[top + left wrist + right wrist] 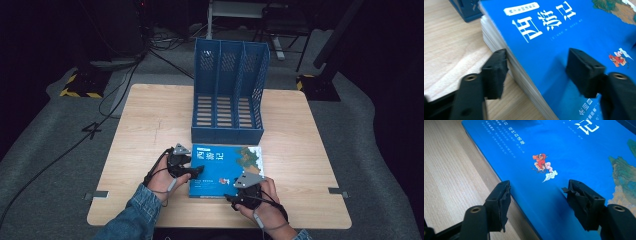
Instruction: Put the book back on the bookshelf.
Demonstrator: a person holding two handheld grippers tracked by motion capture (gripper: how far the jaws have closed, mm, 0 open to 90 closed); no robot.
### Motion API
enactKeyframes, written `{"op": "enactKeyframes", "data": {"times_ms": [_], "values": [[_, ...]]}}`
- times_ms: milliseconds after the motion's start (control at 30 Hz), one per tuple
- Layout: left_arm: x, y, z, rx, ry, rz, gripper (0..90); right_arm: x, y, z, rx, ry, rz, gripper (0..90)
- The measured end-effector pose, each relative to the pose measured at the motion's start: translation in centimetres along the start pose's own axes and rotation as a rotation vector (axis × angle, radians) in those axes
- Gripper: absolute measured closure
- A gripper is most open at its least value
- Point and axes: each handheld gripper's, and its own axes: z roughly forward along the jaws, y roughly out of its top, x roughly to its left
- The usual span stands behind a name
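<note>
From my seat the high view is lit from above onto the pale wooden table (150, 120), while the room around it falls off to near black. The tall blue plastic three-slot file rack (227, 90) drops only a soft shadow at its base. The picture is low in detail and slightly soft.

In the left gripper view the glossy blue paperback book (554, 50) is bright and saturated; its white title is crisp, but the near black jaws blur. In the right gripper view, the cover darkens to shadow between the jaws, and the far edge softens.
</note>
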Motion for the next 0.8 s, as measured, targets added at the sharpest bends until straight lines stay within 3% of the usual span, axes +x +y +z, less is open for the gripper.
{"op": "enactKeyframes", "data": {"times_ms": [100,133,200,267,300,367,467,567,667,800], "values": [[-0.1,0.1,-0.5,-0.027,0.01,0.027,52.5,0.0,0.0,0.0,0.0,0.001,0.001,36.6],[-0.2,0.3,-1.0,-0.071,-0.037,0.016,57.7,0.0,0.0,0.0,0.0,0.002,-0.001,36.6],[-0.2,0.4,-1.6,-0.108,-0.101,-0.004,63.3,0.0,0.0,0.0,-0.001,0.002,-0.001,36.6],[-0.3,0.3,-1.7,-0.113,-0.119,-0.002,64.6,0.0,0.0,0.0,-0.002,0.002,0.0,36.6],[-0.3,-0.1,-1.7,-0.106,-0.162,-0.034,65.6,0.0,0.0,0.0,-0.004,0.005,0.003,36.6],[-0.2,-0.5,-1.6,-0.126,-0.184,-0.056,65.8,-0.1,-0.1,0.0,-0.006,0.003,-0.001,36.6],[0.1,-0.5,-1.7,-0.1,-0.161,-0.063,66.7,-0.1,-0.1,0.0,-0.011,0.006,-0.007,35.9],[0.2,-0.6,-1.6,-0.072,-0.127,-0.037,74.7,0.0,0.0,0.1,-0.007,0.003,-0.038,34.6],[-0.1,-0.2,-2.0,-0.088,-0.149,-0.015,81.5,0.0,-0.1,0.3,-0.007,-0.001,-0.08,31.6],[-0.5,0.1,-2.4,-0.091,-0.168,-0.003,85.0,-0.4,0.1,0.1,-0.011,0.043,-0.055,30.1]]}}
